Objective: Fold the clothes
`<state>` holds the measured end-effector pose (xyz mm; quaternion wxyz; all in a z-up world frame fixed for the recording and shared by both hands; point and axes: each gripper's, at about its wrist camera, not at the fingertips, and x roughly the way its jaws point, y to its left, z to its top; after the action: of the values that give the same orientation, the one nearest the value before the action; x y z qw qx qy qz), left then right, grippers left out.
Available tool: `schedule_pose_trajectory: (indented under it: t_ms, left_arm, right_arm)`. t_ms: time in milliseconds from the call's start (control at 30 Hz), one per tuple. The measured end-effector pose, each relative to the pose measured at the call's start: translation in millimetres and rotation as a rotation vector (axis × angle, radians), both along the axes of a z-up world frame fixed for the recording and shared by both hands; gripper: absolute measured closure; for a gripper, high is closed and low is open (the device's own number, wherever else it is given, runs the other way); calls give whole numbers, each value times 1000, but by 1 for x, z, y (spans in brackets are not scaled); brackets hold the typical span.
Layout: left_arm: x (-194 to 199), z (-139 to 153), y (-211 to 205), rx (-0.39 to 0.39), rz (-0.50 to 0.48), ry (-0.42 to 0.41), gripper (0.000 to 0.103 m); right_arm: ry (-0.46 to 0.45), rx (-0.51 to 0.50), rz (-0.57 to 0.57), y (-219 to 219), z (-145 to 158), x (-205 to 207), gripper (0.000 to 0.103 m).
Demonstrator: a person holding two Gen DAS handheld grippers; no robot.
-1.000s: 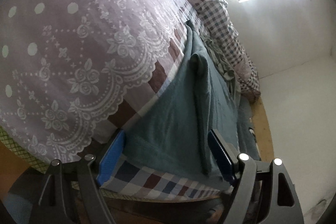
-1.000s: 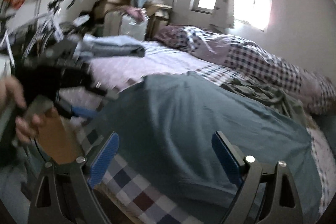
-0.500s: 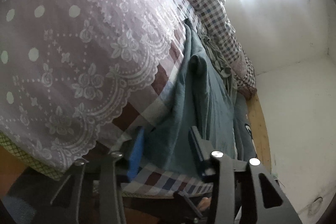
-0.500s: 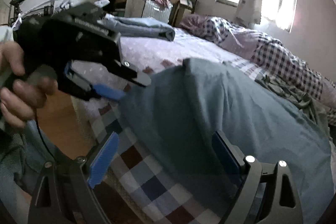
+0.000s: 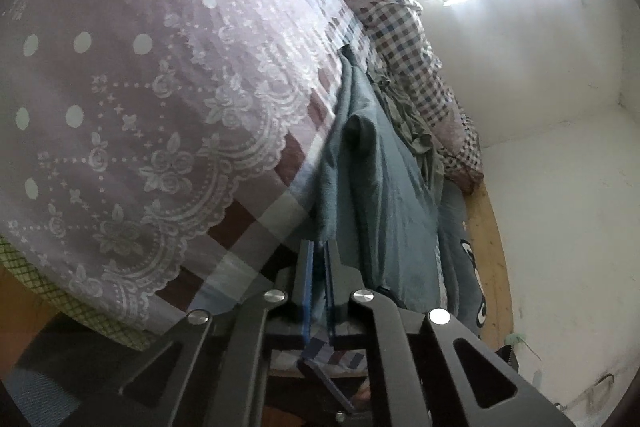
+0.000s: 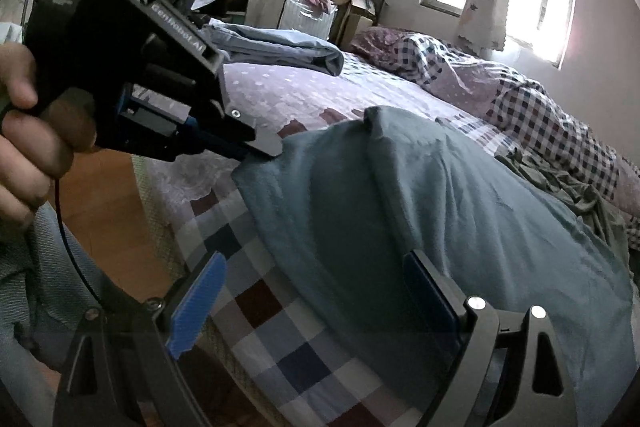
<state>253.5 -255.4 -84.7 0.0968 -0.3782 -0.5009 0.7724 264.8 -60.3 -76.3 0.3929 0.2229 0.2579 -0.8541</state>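
Teal shirt (image 6: 420, 211) lies at the bed's (image 5: 168, 75) near edge; the left gripper (image 5: 318, 267), wide half a second ago, now pinches its corner, while the right gripper (image 6: 316, 303) gapes, grasping nothing.

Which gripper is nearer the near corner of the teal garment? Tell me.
Left. The left gripper is shut on the teal garment at that corner, while the right gripper is open, straddling the garment's near edge further along, without gripping it.
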Motion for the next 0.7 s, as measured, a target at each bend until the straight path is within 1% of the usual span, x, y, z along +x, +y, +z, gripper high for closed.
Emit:
schedule_pose_trajectory:
  t_ms: [67,300,467,533,567,600,633,667,700]
  left_arm:
    - [1,2,-1,7,3,5,100]
    - [6,6,-4,27,10,19,100]
    - [8,6,-5,37,7,27,101]
    - [8,6,-5,41,6,31,101]
    - [9,7,-5,43,5,32,101]
    - [9,7,-6,45,5,34,101]
    - [9,7,-6,47,4,35,101]
    - [9,7,-5,49,2,37,101]
    - [8,7,-5,49,2,36,101]
  right_arm:
    - [13,1,6,-1,0,2,10]
    - [109,15,38,-13,-3,11,11]
    - [233,62,48,-27,-10,20,11]
    - [300,84,55,-32,-12,25,12]
    - [334,100,57,-34,-14,27,18]
    - [362,116,58,-37,-15,28,28]
    - [382,132,57,-39,-17,28,35]
    - [401,148,53,-42,-19,28,49]
    - [418,164,48,-45,-22,27,54]
